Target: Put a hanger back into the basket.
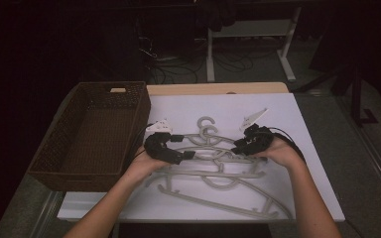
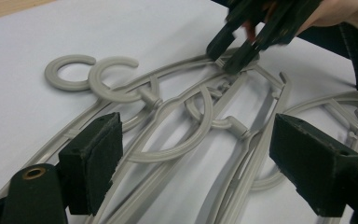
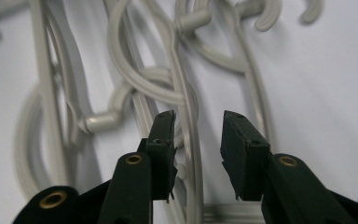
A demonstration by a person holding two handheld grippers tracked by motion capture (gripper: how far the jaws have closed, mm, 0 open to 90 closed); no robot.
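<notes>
Where hangers (image 1: 218,158) tangle — overlaps unclear.

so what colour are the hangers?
Light grey plastic hangers, plain, no pattern. Clearest in the left gripper view.

hangers (image 1: 218,163): pale grey | basket (image 1: 87,134): dark brown weave | table (image 1: 307,148): white | tools: black

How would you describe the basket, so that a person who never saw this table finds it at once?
Start from the white tabletop where grey plastic hangers lie in a tangled pile. Look to its left edge: there stands the basket, dark brown, woven and rectangular, beside the left gripper. It is the one deep, dark container; its neighbours are flat and pale.
</notes>
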